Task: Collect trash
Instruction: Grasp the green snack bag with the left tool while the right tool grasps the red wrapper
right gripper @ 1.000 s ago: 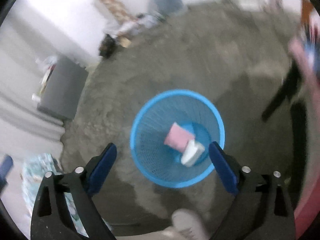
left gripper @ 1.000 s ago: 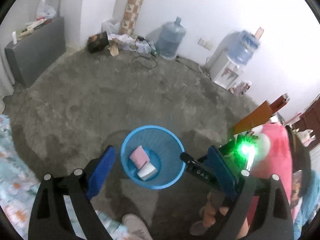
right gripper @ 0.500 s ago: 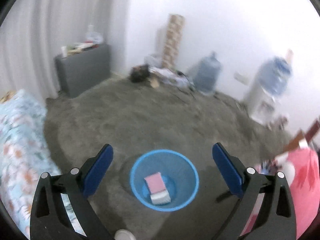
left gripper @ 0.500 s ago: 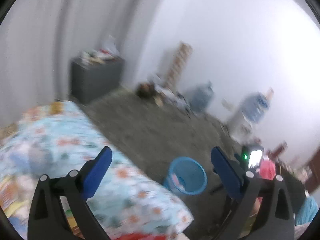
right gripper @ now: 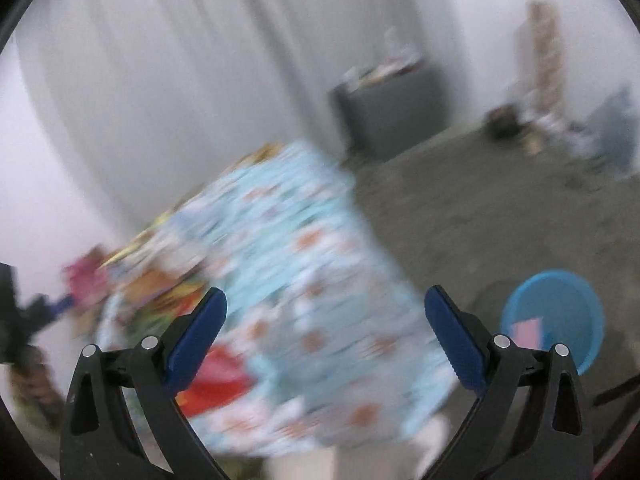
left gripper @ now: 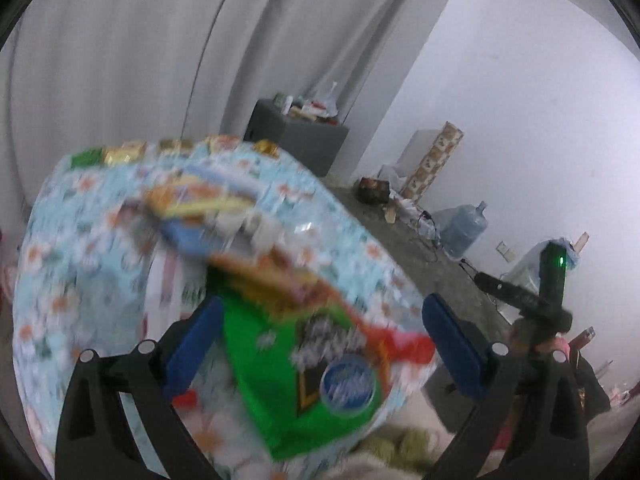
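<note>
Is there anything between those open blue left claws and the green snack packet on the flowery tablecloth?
Nothing visible: the green snack packet lies uncovered on the floral tablecloth, straight ahead of the open left gripper.

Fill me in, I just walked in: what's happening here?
A person is collecting trash with a claw in each hand. Both the left claw and right claw are open and empty, over a floral-covered table strewn with wrappers, a green packet nearest. The blue bin on the floor holds some items.
</note>
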A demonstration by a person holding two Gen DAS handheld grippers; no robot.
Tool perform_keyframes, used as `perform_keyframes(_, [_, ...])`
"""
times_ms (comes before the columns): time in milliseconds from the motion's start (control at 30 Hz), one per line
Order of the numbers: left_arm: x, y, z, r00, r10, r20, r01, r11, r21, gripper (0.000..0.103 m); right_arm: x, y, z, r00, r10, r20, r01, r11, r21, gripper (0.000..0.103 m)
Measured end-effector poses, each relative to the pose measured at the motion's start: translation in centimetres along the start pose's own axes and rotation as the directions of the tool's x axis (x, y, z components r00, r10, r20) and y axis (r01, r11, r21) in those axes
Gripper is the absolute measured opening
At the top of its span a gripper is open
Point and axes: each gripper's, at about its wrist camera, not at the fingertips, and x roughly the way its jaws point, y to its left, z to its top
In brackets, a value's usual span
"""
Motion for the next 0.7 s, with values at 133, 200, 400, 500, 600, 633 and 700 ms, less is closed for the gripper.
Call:
perform_keyframes(133, [-0.3,0.7,-3.9,0.999,-0.015,-0.047,0.015,1.000,-0.005,0.097,1.5,2.6,-2.6,0.982,0.105,-0.155,-0.098,0.994,0.053,0.086])
perform_keyframes(200, [0.1,1.1,-5.6,0.995,-0.054,-0.083,0.051,0.998,-0.032,0.097,1.7,3.3,-3.7,0.969,0.143,-0.202,-0.125,0.987,0.098,0.080])
perform_keyframes(400, [3.2,2.9,-8.9,0.979,-0.122,-0.161,0.093,0.980,-0.178,0.090,3.9,3.9,-5.2,0.927,0.254,-0.276,-0.183,0.949,0.257,0.068])
perform_keyframes(500, [4.5,3.5,-8.9,0.975,-0.150,-0.165,0.112,0.969,-0.221,0.086,5.2,4.2,-5.4,0.910,0.296,-0.289,-0.203,0.929,0.311,0.064])
perform_keyframes(600, [6.0,4.3,-9.0,0.974,-0.155,-0.163,0.109,0.959,-0.261,0.082,6.2,4.0,-5.5,0.906,0.305,-0.294,-0.197,0.918,0.345,0.060])
perform_keyframes(633, [6.4,4.6,-9.0,0.973,-0.163,-0.165,0.112,0.953,-0.282,0.079,6.5,3.9,-5.5,0.904,0.309,-0.294,-0.195,0.913,0.360,0.058])
perform_keyframes(700, [7.0,5.2,-9.3,0.971,-0.179,-0.157,0.121,0.939,-0.321,0.076,7.1,3.5,-5.6,0.897,0.337,-0.285,-0.209,0.893,0.400,0.056])
